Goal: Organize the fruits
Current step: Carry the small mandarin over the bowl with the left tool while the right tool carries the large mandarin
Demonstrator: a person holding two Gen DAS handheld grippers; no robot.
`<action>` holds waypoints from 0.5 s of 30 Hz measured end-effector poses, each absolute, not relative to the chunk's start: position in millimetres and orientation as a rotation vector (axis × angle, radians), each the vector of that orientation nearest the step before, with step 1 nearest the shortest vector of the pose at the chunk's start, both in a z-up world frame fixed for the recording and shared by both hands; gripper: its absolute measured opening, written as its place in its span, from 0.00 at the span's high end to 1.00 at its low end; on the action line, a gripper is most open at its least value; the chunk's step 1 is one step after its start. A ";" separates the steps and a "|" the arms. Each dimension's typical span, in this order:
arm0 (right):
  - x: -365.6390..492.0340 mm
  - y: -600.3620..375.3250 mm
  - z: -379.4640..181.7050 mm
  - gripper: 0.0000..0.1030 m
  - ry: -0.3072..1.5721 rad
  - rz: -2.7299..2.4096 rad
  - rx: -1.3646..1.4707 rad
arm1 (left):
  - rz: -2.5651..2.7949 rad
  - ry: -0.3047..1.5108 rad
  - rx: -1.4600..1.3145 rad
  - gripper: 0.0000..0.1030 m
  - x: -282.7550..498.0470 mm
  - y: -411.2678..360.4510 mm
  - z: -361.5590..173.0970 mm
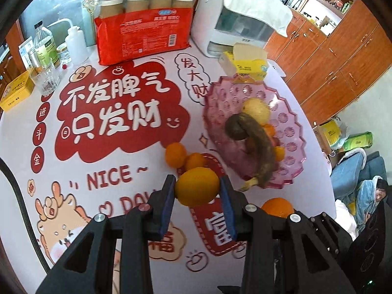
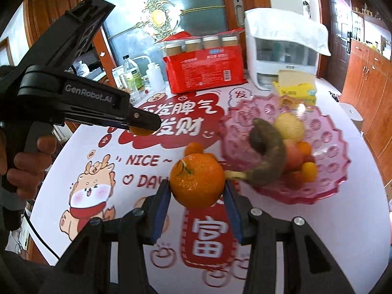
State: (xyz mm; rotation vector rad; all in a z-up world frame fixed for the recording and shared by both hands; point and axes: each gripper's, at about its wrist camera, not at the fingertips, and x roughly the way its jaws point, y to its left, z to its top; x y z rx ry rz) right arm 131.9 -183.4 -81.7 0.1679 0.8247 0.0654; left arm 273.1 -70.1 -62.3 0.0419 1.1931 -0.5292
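**2 citrus fruits lifted beside the pink tray**

Left claw is clamped on a smooth yellow-orange citrus; right claw grips a dimpled orange mandarin with green stem; both above the surface, near the pink fruit tray holding a browned banana.

pink dotted bowl, orange mandarin, brown-black banana

The fruit dish is clear pink plastic, glossy and embossed. The orange has shiny, pimpled peel; the banana looks dull brown and leathery, though it's blurred. The tablecloth is smooth, printed, slightly shiny. Matt black plastic gripper, blue rubbery pads. Polished wooden cupboards.
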 end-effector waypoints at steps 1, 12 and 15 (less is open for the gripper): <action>130.2 -188.9 -80.9 0.57 0.825 0.063 0.164 | -0.528 1.192 0.040 0.67 271.0 -75.3 -62.2; 122.8 -261.7 -75.3 0.57 0.833 0.048 0.116 | -0.496 1.205 -0.007 0.67 261.3 -128.4 -75.0; 123.5 -279.3 -76.8 0.57 0.839 0.045 0.101 | -0.482 1.207 -0.021 0.67 263.2 -139.4 -80.5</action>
